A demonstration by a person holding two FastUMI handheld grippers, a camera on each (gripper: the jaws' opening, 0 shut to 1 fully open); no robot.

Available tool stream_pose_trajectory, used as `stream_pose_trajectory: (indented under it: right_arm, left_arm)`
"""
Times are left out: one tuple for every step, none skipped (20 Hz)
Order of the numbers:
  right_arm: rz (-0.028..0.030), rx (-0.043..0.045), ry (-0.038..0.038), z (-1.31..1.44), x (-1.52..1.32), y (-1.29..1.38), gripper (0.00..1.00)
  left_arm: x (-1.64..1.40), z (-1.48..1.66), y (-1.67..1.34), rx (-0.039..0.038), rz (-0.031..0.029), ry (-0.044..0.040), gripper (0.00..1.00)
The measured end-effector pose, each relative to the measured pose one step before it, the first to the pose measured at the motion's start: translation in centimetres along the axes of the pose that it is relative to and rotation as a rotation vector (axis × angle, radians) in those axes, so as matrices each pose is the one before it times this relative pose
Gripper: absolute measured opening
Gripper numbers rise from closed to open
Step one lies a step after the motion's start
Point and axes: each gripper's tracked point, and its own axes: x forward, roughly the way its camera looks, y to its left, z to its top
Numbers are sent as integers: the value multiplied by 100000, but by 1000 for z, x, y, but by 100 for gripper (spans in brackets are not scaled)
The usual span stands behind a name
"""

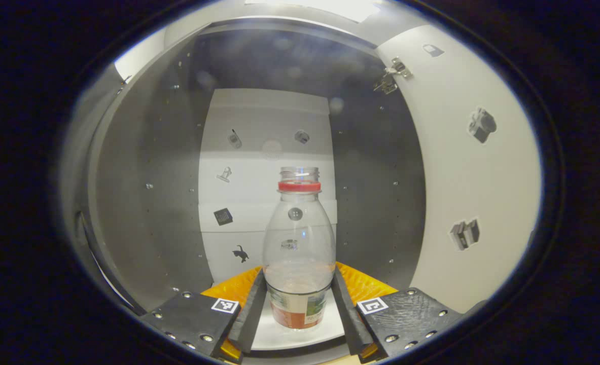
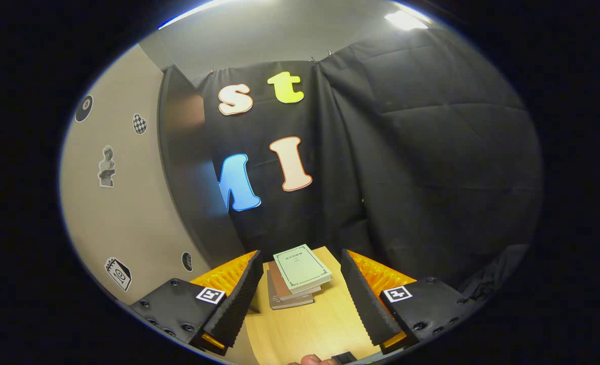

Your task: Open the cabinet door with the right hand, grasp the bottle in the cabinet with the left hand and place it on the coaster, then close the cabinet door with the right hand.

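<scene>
While the cabinet door (image 1: 474, 167) hangs swung open on the right of the left gripper view, its hinge (image 1: 392, 75) catching the light up top, the left gripper (image 1: 298, 309) sits inside the cabinet (image 1: 142, 167). The bottle (image 1: 299, 248) stands upright on the pale shelf (image 1: 300, 337), clear-bodied, red ring at the neck, and the 2 fingers (image 1: 251, 314) flank its labelled base, seemingly touching each side; whether they press cannot be told. Stickers dot the back panel (image 1: 267, 152). Over in the right gripper view, it's a different scene: the right gripper (image 2: 300, 299) gapes wide with nothing between its fingers, poised over a wooden table (image 2: 310, 329). Ahead lies a stack of books (image 2: 295, 281). A stickered beige panel (image 2: 119, 203) fills that view's left side.
</scene>
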Motion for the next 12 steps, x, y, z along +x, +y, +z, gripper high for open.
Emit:
stream_pose_trajectory:
  right_arm:
    - [177, 861, -84, 17, -121, 128, 98]
    - [-37, 661, 45, -87, -49, 56, 98]
    - [-405, 338, -410, 131, -274, 5, 98]
    - [-443, -266, -571, 240, -151, 1, 98]
    - [-636, -1009, -1422, 264, -288, 8, 98]
    - [-448, -1319, -1782, 456, -184, -33, 97]
    - [21, -982, -699, 274, -258, 87, 97]
    - [67, -726, -263, -77, -21, 131, 97]
    - [-289, -554, -398, 80, -151, 81, 97]
    - [-247, -248, -451, 116, -63, -24, 98]
    - [172, -123, 33, -36, -76, 197, 98]
    - [50, -117, 138, -167, -24, 239, 98]
  left_arm:
    - [-1004, 450, 84, -259, -175, -370, 67]
    - [-894, 173, 135, -223, -276, -69, 67]
    - [-1064, 217, 240, 14, 257, -118, 67]
    - [-962, 12, 446, 237, 460, 39, 67]
    - [-1049, 86, 337, 255, 539, 32, 67]
    - [-1160, 82, 448, 179, 708, -66, 67]
    - [-1143, 6, 463, 217, 765, 43, 67]
    - [-1073, -163, 653, -4, 1149, 117, 70]
    - [-1073, -156, 621, -231, 910, 118, 67]
    - [-1066, -146, 609, -368, 890, 118, 67]
    - [-987, -327, 721, -386, 992, 347, 67]
    - [-1122, -324, 688, -39, 1011, 346, 70]
